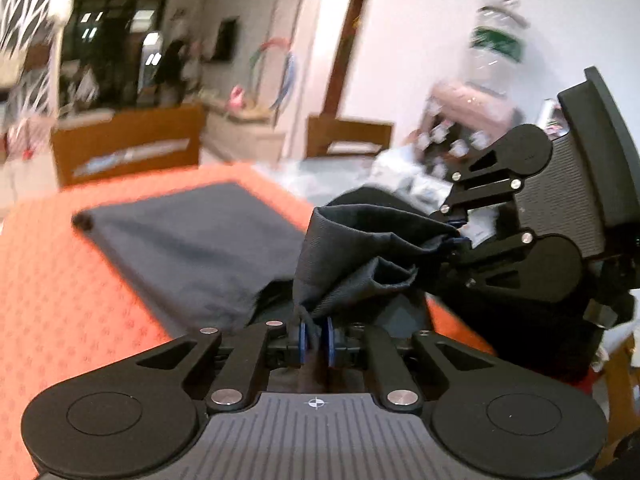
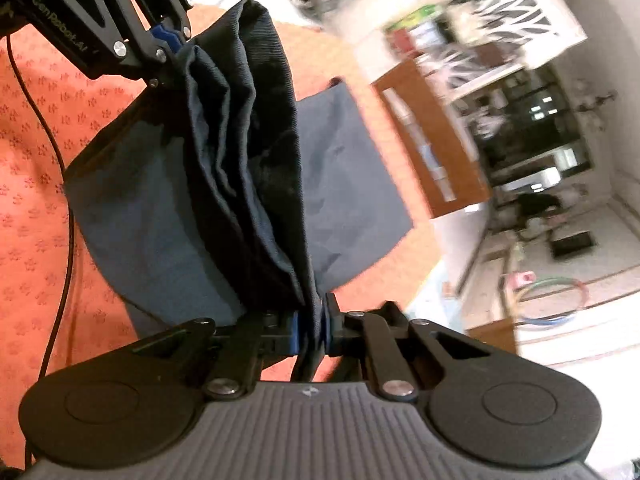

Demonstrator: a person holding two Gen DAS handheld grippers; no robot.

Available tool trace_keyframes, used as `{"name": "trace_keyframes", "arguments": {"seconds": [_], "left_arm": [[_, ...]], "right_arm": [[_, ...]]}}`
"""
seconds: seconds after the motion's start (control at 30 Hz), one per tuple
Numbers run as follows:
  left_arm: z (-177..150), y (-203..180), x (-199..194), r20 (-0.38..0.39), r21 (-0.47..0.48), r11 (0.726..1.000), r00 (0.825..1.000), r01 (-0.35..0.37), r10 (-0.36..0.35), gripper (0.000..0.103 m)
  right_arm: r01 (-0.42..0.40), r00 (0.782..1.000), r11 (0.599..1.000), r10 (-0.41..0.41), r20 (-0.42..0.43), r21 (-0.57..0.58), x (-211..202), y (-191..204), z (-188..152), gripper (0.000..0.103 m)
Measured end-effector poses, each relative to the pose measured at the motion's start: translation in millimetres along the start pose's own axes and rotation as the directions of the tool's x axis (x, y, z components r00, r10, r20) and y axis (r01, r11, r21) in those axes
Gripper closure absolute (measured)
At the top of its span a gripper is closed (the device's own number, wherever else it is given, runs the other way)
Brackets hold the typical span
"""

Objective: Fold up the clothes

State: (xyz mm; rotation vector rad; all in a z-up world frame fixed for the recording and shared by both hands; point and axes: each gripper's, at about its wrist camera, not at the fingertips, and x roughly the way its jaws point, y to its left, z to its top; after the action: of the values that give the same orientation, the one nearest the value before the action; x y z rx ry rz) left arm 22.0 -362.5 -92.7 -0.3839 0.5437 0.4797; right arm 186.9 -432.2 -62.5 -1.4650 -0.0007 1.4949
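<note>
Fold half done: left claw [image 1: 315, 341] and right claw [image 2: 311, 330] each pinch the dark cloth [image 2: 248, 152] edge, raised above the tabletop [image 1: 60, 300]; laying flat remains

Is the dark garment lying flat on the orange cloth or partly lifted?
Partly lifted. The left gripper and right gripper each pinch an edge of the dark garment, raised and bunched, while the rest lies on the orange cloth.

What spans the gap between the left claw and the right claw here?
A bunched fold of the dark navy garment, pinched at one end by the left claw and at the other by the right claw; the right wrist view shows it.
</note>
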Motion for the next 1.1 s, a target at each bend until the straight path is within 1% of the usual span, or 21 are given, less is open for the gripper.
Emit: {"name": "trace_keyframes", "arguments": {"seconds": [0.03,0.1,0.17,0.2,0.23,0.3,0.33,0.37,0.4,0.47,0.53,0.6,0.7,0.8,0.87,0.93,0.97,1.0,1.03,1.07,1.1], "left_arm": [[-1.3,4.9,6.7,-0.021,-0.022,1.0,1.0,-0.01,0.01,0.089],[-4.2,14.0,21.0,-0.056,-0.057,0.997,0.998,-0.045,0.042,0.087],[-7.8,21.5,34.7,-0.084,-0.075,0.992,0.992,-0.106,0.099,0.081],[-9.3,26.2,41.9,-0.106,-0.083,0.987,0.986,-0.14,0.131,0.075],[-11.9,31.1,46.3,-0.127,-0.092,0.983,0.981,-0.159,0.147,0.073],[-16.3,38.5,47.6,-0.143,-0.116,0.978,0.977,-0.172,0.155,0.07],[-18.3,42.1,47.8,-0.15,-0.129,0.976,0.976,-0.178,0.158,0.064],[-19.9,44.4,46.2,-0.148,-0.141,0.973,0.976,-0.182,0.161,0.062],[-21.2,46.3,43.8,-0.143,-0.153,0.971,0.976,-0.187,0.165,0.057],[-22.4,49.1,37.9,-0.124,-0.193,0.966,0.981,-0.174,0.152,0.053],[-25.5,50.3,28.9,-0.107,-0.241,0.96,0.987,-0.146,0.123,0.048],[-29.8,48.9,22.1,-0.108,-0.283,0.953,0.991,-0.112,0.085,0.043],[-43.9,40.8,20.5,-0.152,-0.32,0.945,0.988,-0.062,0.014,0.043],[-53.2,29.4,30.3,-0.206,-0.296,0.955,0.978,-0.026,-0.037,0.044],[-56.6,28.0,36.8,-0.233,-0.304,0.953,0.971,-0.012,-0.062,0.044],[-61.9,28.9,43.1,-0.266,-0.324,0.946,0.96,-0.002,-0.089,0.045],[-65.1,28.7,46.8,-0.286,-0.333,0.943,0.952,0.004,-0.105,0.047],[-67.4,27.3,49.0,-0.3,-0.341,0.94,0.946,0.013,-0.122,0.058],[-68.2,25.5,48.9,-0.3,-0.338,0.941,0.946,0.019,-0.126,0.07],[-68.4,23.7,48.2,-0.295,-0.332,0.943,0.947,0.022,-0.126,0.073],[-68.6,21.9,47.6,-0.29,-0.326,0.945,0.949,0.026,-0.126,0.082]], "right_arm": [[-0.016,1.0,1.0,0.016,-0.005,-0.01,9.7,-0.4,1.8,0.089],[-0.038,0.999,0.999,0.038,-0.014,-0.026,27.2,-0.1,4.4,0.083],[-0.021,1.0,0.999,0.021,-0.019,-0.034,44.0,1.4,4.6,0.059],[0.002,1.0,0.999,-0.003,-0.023,-0.032,48.8,2.3,3.3,0.054],[0.026,0.999,0.999,-0.027,-0.027,-0.03,53.7,3.2,1.9,0.047],[0.035,0.999,0.999,-0.035,-0.026,0.013,53.5,1.1,-3.8,0.046],[0.035,0.999,0.998,-0.034,-0.021,0.056,49.7,-1.1,-7.6,0.046],[0.035,0.999,0.994,-0.033,-0.017,0.099,46.0,-3.3,-11.5,0.046],[0.031,0.999,0.989,-0.029,-0.014,0.143,43.8,-6.9,-14.8,0.045],[-0.013,1.0,0.968,0.014,-0.001,0.251,40.3,-11.0,-26.8,0.045],[-0.083,0.996,0.919,0.082,0.021,0.385,39.5,-14.2,-39.0,0.044],[-0.162,0.986,0.839,0.156,0.055,0.52,43.3,-15.2,-54.7,0.041],[-0.219,0.973,0.721,0.215,0.088,0.658,50.8,-6.4,-77.7,0.04],[-0.272,0.957,0.618,0.254,0.14,0.738,59.3,-0.9,-97.8,0.04],[-0.309,0.947,0.571,0.259,0.19,0.761,60.5,6.3,-105.3,0.041],[-0.32,0.944,0.547,0.258,0.207,0.773,70.0,8.3,-104.1,0.041],[-0.324,0.942,0.534,0.26,0.213,0.781,73.6,8.8,-105.9,0.041],[-0.326,0.94,0.522,0.266,0.213,0.788,83.8,5.4,-103.0,0.041],[-0.339,0.935,0.507,0.274,0.224,0.792,87.8,4.9,-103.9,0.044],[-0.351,0.93,0.492,0.282,0.235,0.797,91.8,4.4,-104.7,0.054],[-0.363,0.925,0.477,0.289,0.247,0.801,95.7,4.0,-105.6,0.066]]}}
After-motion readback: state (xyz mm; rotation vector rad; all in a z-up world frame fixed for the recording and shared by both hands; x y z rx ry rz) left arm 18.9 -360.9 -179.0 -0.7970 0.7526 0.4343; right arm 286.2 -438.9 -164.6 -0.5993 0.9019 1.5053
